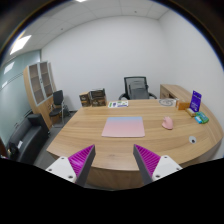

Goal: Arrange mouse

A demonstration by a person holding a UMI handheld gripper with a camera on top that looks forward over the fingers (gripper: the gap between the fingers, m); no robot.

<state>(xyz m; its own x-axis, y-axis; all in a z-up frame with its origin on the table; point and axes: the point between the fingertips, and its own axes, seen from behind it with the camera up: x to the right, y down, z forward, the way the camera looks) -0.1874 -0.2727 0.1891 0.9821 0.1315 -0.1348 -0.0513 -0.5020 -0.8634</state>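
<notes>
Pink mouse point(168, 123) sits right of centre in the frame, on the wooden table point(120, 150), just right of the pink mouse pad point(123, 127) and apart from it, not on it. It reads as a small rounded blob; long axis too small to call, maybe slightly toward the far edge of the table.

Key relation: mouse lies ahead of and up-right from the gripper point(113, 160), beyond the right finger and a bit outside it, well apart from both fingers. So the coming move likely needs a push forward plus a shift right to bring the mouse between the fingers; the pad is more straight ahead, centre frame.

Fingers: spread wide, nothing between them, purple pads point(148, 158) showing at bottom of frame, hovering over the near table edge. No contact with anything.

Outward from the mouse: teal item point(201, 118) and a small orange thing point(191, 139) at right of frame near the table's right end; purple upright box point(195, 100) further up-right; papers point(119, 103) at the far table edge, upper centre. Black office chair point(137, 88) behind the table, upper centre. Cabinet point(40, 83) with glass doors at upper left, dark chair point(28, 140) at left.

Judgement: task at the start, mouse untouched, reach not yet made; likely goal is mouse onto the pad
</notes>
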